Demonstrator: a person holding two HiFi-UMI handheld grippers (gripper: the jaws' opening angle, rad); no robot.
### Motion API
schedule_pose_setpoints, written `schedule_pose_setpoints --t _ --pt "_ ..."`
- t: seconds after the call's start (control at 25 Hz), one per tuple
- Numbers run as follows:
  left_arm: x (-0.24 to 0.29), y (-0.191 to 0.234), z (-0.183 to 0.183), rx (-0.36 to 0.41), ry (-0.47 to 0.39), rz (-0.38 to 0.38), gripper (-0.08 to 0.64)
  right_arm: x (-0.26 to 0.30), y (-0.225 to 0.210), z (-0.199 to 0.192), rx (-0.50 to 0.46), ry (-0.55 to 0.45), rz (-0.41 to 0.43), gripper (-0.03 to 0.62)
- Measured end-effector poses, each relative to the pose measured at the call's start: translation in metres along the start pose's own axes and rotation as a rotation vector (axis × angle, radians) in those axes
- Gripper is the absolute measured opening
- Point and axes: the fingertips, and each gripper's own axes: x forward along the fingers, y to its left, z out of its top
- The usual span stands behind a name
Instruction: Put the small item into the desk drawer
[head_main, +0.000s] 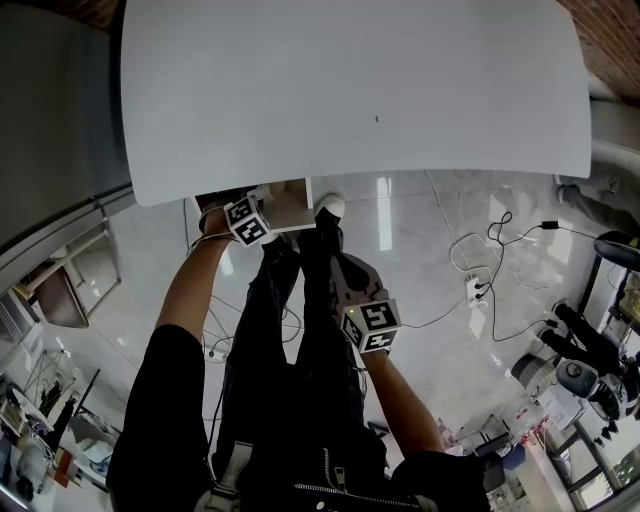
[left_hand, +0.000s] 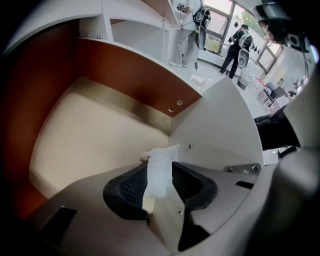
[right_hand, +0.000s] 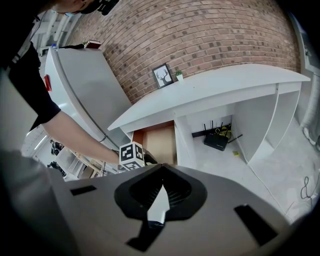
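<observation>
Small item held at the open drawer

Head view: the left gripper (head_main: 262, 206) reaches to the open drawer (head_main: 292, 208) under the white desk (head_main: 350, 90); the right gripper (head_main: 343, 264) hangs back above the floor. Left gripper view: its jaws pinch a small white item (left_hand: 159, 169), with the drawer's tan bottom just beyond. Right gripper view: its jaws are closed tip to tip, with nothing between.

Drawer (left_hand: 100, 130) smooth pale wood; desk (head_main: 350, 90) matt white.
</observation>
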Motion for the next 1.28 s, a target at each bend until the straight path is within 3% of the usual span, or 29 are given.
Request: schedule_pose_setpoints --t 0.56,0.76,0.92,1.28 --pt "-0.049 -0.003 0.002 -0.076 -0.074 0.034 0.037 0.015 0.018 0.031 -0.072 -0.014 0.038 0.002" --pt "-0.076 -0.009 -0.002 -0.201 -0.107 0.022 0.021 0.022 0.018 0.045 -0.096 -0.008 0.03 0.006" --pt "-0.101 -0.014 -0.004 -0.302 -0.155 0.045 0.021 0.026 0.023 0.052 -0.149 0.008 0.041 0.006" --pt "-0.168 -0.015 -0.013 -0.584 -0.271 0.127 0.021 0.019 0.037 0.075 -0.166 0.013 0.08 0.006"
